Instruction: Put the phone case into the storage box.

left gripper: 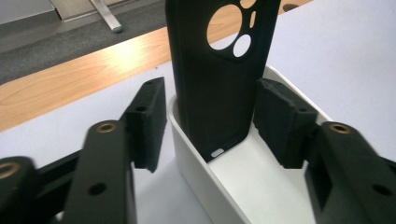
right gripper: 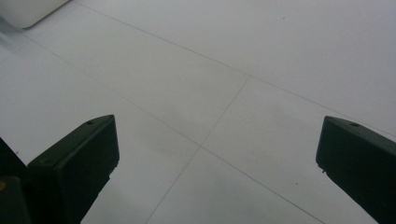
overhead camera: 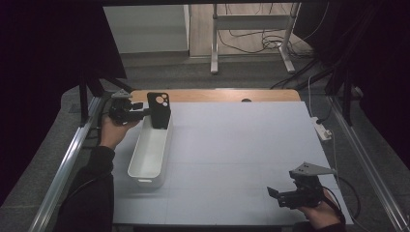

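The bench (overhead camera: 232,154), covered by a pale sheet, carries a long white tray (overhead camera: 151,152) toward its left side, and every other place here can be told from that tray. The tray lies lengthwise, running away from the person, which leaves its far end within easy reach of the left hand (overhead camera: 110,133) waiting just left of it.

At that far end stands a black phone case (overhead camera: 159,110), upright, camera holes at the top, its bottom edge down inside the tray and its back leaning toward the end wall. It probably stands this way because the tray is narrow and the wall props it, so it stays up without being gripped.

The left tool (overhead camera: 145,113) sits level at the tray's far end. In the left gripper view the case (left gripper: 219,74) rises between the two pads (left gripper: 148,121), with a clear gap on the left side and the right pad close beside it but seemingly not pressing. The jaws stand about half open and hold nothing; this reads as a release, the case having been set into the tray (left gripper: 261,186).

The right tool (overhead camera: 285,195) rests well to the right of the tray, near the bench's near edge. Its jaws are wide apart over bare sheet, holding nothing, apparently parked out of the way.
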